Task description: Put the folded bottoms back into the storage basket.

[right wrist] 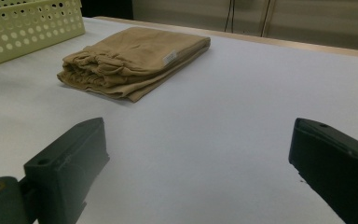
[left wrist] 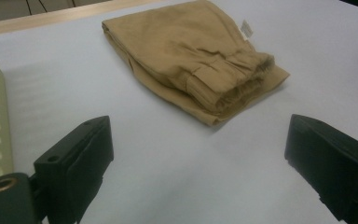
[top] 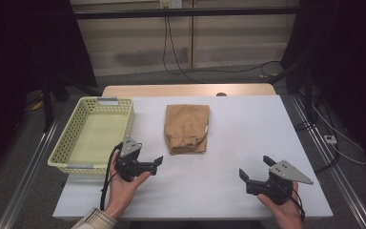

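White bench (top: 228, 143) top holds folded tan cloth shorts (top: 187, 128), ahead of and between my left tongs (top: 157, 164) and right tongs (top: 255, 168). Both tongs gape wide, holding nothing.

Both grippers are black with blocky jaws. Left gripper (top: 158, 162) and right gripper (top: 255, 166) each carry a grey triangular plate and black cable. Plaid sleeve (top: 94, 220) at lower left.
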A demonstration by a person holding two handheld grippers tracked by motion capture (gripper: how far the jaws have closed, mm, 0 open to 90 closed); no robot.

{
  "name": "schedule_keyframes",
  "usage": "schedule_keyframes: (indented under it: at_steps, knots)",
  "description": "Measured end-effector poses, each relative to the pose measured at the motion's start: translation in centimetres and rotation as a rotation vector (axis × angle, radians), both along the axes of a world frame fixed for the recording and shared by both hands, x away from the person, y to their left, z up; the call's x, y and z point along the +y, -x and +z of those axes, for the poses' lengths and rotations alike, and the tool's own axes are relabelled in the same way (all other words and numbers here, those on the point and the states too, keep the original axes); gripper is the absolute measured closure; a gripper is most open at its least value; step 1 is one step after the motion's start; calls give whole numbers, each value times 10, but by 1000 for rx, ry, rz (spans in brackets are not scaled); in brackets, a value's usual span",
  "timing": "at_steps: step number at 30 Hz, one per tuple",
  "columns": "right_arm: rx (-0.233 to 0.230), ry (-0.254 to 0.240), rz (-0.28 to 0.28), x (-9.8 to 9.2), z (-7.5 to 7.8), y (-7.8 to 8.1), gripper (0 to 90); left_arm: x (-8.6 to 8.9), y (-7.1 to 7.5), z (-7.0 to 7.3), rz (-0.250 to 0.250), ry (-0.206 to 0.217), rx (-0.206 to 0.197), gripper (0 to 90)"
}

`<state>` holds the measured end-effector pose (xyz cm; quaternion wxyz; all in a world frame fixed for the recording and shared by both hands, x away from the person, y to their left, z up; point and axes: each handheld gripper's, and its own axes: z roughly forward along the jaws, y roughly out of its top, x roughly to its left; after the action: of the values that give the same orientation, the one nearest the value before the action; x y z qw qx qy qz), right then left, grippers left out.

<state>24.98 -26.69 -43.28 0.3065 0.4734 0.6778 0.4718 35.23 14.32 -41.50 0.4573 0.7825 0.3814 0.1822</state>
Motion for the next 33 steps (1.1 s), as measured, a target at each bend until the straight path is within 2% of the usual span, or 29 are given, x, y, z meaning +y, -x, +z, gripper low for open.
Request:
schedule_keyframes:
  at_steps: [3,7,9,10,12,13,16,20,28,31,33]
  knots:
    - [4,0,-2,0,0,0,43,-2,-3,2,-3,-4,1,82]
    - [7,1,-4,0,0,0,43,-6,-8,2,-5,11,9,82]
    - [6,-3,-3,0,0,0,43,-8,-13,0,-7,-16,8,87]
    - [6,-3,-3,0,0,0,43,-8,-13,0,-7,-16,8,87]
    - [6,-3,-3,0,0,0,43,-10,-17,-3,-11,2,28,87]
    - [6,-4,-2,0,0,0,43,-11,-19,-3,-11,-12,44,88]
    - [5,-3,0,0,0,0,43,-12,-21,-2,1,-25,46,87]
    - [6,-5,2,0,0,0,43,-13,-26,0,3,-11,50,87]
    - [8,-7,11,1,0,0,43,-25,-36,4,-21,-20,56,80]
    - [9,-9,10,0,0,0,43,-30,-39,5,-21,-8,56,83]
    - [10,-11,11,0,0,0,43,-33,-44,6,-19,-20,54,88]
